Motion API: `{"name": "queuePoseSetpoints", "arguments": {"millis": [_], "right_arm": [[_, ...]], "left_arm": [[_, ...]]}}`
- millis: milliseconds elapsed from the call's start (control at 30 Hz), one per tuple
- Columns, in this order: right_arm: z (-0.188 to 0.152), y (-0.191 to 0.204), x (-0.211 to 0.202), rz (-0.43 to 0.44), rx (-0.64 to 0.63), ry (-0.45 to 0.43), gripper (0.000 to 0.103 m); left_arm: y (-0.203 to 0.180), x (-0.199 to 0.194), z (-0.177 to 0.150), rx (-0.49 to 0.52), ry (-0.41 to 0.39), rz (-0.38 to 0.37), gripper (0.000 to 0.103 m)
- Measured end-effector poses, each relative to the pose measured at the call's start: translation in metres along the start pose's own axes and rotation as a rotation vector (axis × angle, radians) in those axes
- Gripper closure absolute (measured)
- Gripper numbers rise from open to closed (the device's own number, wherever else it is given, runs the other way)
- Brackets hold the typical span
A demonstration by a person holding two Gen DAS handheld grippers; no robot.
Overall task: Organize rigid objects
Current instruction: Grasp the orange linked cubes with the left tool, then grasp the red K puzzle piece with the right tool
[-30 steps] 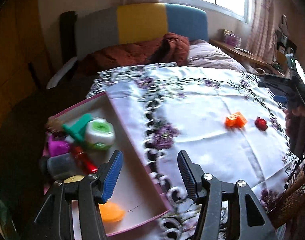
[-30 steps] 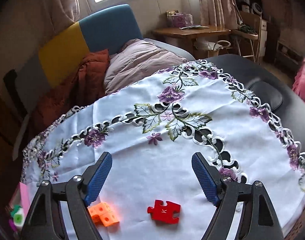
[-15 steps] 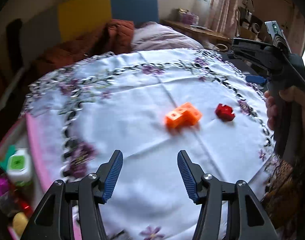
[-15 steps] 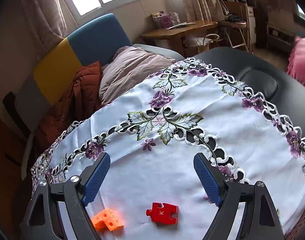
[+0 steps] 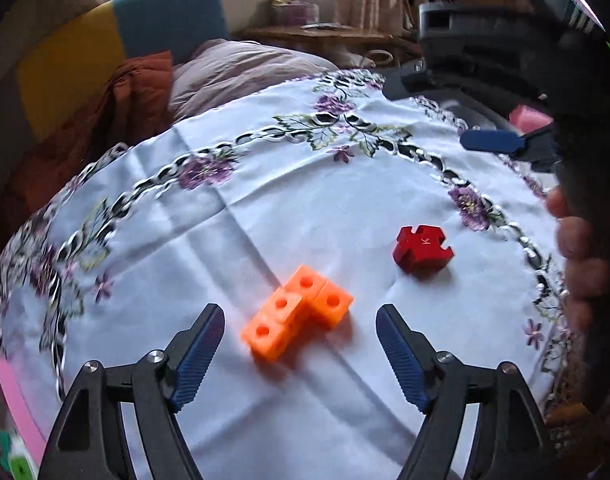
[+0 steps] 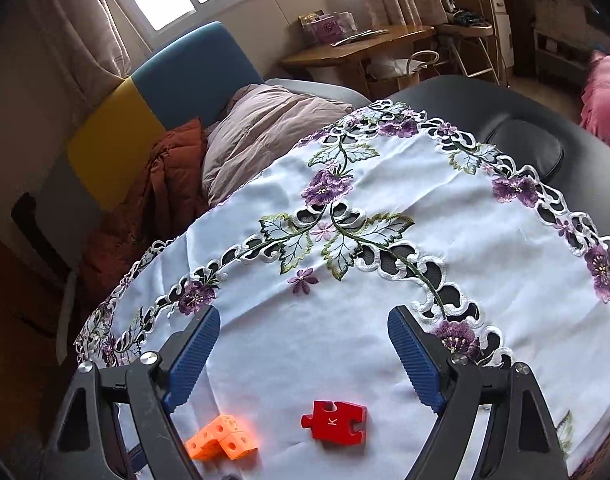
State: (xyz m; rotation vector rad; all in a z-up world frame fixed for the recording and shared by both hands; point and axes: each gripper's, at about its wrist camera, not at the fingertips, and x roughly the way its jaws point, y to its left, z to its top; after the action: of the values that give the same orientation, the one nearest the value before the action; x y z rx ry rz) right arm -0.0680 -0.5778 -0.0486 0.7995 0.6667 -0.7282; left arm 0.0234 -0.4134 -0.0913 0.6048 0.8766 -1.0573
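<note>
Orange block piece [image 5: 297, 316] — several small cubes joined in a stepped shape, each face with a round hole. It lies on the white embroidered tablecloth [image 5: 305, 200], low in the left wrist frame, centred between the two blue pads of the left gripper [image 5: 300, 354] and touching neither. Left jaws are opening, nothing gripped. In the right wrist view the same piece sits at the bottom edge, left of centre, just beside the inner side of the left-hand finger.

Red puzzle piece [image 6: 334, 425] — flat, jigsaw outline, a pale letter K on top. It rests flat on the cloth, low in the right wrist frame between the fingers of the right gripper [image 6: 305, 360], clear of both pads. Right jaws are spread wide and empty. In the left wrist view it lies right of and above the orange piece, near it but apart.

A person's hand [image 5: 577, 264] — right edge of the left wrist frame, wrapped around the black handle of the right gripper.

Pink-rimmed tray [image 5: 13, 396] — lower left corner of the left wrist frame, only a strip visible; green and white items in it, too blurred to identify, possibly small toys.

Beyond the cloth, upper left: rust-coloured blanket [image 6: 153, 200], pale pillow [image 6: 265, 128], yellow and blue headboard [image 6: 153, 92].
</note>
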Motion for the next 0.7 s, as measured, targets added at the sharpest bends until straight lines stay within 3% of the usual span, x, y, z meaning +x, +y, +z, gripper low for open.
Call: {"name": "queuePoseSetpoints", "arguments": {"millis": [167,200,233,267,433,700], "right_arm": [[0.001,-0.001,0.003,0.011,0.010,0.015,0.016],[0.001,-0.001,0.004,0.012,0.010,0.017,0.016],[0.001,-0.001,0.004,0.013,0.009,0.018,0.016],[0.001,-0.001,0.005,0.010,0.007,0.017,0.016],[0.000,0.000,0.006,0.006,-0.001,0.024,0.016],[-0.004,0.001,0.017,0.001,-0.017,0.083,0.016]], "left_arm": [[0.003,0.021,0.006,0.050,0.038,0.009,0.025],[0.004,0.024,0.006,0.047,0.041,0.006,0.034],[0.007,0.027,0.006,0.036,0.049,-0.016,0.056],[0.008,0.030,0.005,0.024,0.059,-0.032,0.060],[0.008,0.019,-0.010,-0.042,0.026,-0.054,0.061],[0.023,-0.019,-0.066,-0.243,-0.014,0.055,0.061]]}}
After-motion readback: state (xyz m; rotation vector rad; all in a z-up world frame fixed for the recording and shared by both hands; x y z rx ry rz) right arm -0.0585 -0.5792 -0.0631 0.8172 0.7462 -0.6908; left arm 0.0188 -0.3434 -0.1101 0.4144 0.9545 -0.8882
